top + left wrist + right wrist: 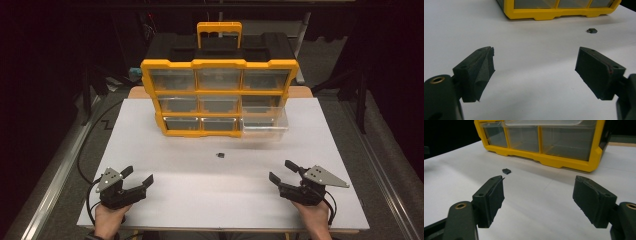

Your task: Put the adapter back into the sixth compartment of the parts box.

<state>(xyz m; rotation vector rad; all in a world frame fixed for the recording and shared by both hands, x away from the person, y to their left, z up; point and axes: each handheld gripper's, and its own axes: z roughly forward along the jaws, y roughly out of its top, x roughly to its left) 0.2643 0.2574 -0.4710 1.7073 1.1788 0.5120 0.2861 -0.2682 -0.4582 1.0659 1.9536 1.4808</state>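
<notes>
**Both grippers spread at the near edge, small black part lying loose between them and the organiser**

White tabletop [200, 200] runs out in front of you, a flat matte sheet with dark floor and a dim room around it. Nearest you, your left hand [107, 217] holds the left gripper [136, 176] low over the near left part of the sheet; its jaws stand wide apart with nothing between them. In the left gripper view you see bare white surface in the gap between the two black pads [482, 72].

Your right hand [312, 215] holds the right gripper [281, 171] over the near right part of the sheet, and its jaws are spread just as wide and hold nothing. Each gripper carries a grey three-cornered plate on top and trails a cable back toward you.

Farther out, roughly midway between the two grippers and ahead of both, the small black rectangular part [220, 155] lies flat on the white sheet, touched by neither gripper. In the right gripper view it [506, 171] sits beyond the left-hand jaw; in the left gripper view it [592, 30] sits beyond the right-hand jaw.

Behind it stands the yellow-framed plastic organiser with clear drawers [220, 95], upright on the table, three rows of three. Its bottom right clear drawer [265, 128] is pulled out toward you, well apart from the part. Behind the organiser you have a black toolbox with a yellow handle [219, 31].
</notes>
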